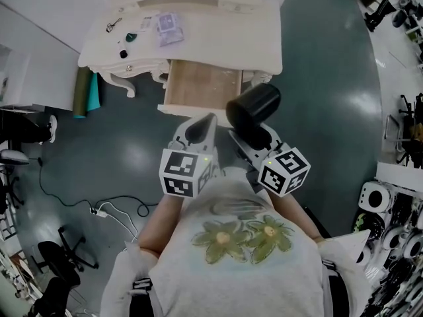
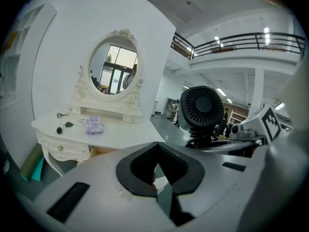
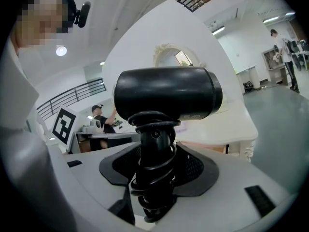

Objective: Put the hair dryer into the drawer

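Currently the hair dryer (image 1: 255, 105) stands upright in the right gripper (image 3: 155, 170), whose jaws clamp its handle (image 3: 153, 138) with the cord (image 3: 155, 180) coiled round it. It hangs just in front of the open drawer (image 1: 201, 88) of the white bench (image 1: 218, 41), not yet over it. The left gripper (image 2: 157, 170) sits beside it, jaws together on nothing. The drawer looks empty, though its back is hidden under the benchtop. To finish well, I would carry the dryer forward over the wooden drawer bottom and tip the barrel level so it clears the benchtop edge. I would lower it until it rests, and only then part the jaws.
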### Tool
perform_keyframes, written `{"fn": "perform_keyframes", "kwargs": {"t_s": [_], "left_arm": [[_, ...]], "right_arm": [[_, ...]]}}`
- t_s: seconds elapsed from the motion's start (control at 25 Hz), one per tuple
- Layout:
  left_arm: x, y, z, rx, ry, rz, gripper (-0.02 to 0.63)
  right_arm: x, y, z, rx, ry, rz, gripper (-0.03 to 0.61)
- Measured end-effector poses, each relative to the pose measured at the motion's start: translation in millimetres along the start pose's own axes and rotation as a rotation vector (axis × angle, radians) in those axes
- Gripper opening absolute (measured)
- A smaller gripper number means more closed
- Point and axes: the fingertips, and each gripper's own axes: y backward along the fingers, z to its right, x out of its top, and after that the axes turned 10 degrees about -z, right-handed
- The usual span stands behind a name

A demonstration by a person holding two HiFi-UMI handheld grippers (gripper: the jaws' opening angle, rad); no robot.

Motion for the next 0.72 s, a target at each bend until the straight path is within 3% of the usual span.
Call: {"fn": "perform_keyframes", "kwargs": {"t_s": [0.72], "left_arm": [[-1.2,-9.4,-41.4,-0.008,0.021,-0.028,0.009]], "right_arm": [[19.4,-39.0,5.4,-0.026,0.017,-0.011,0.212]]}}
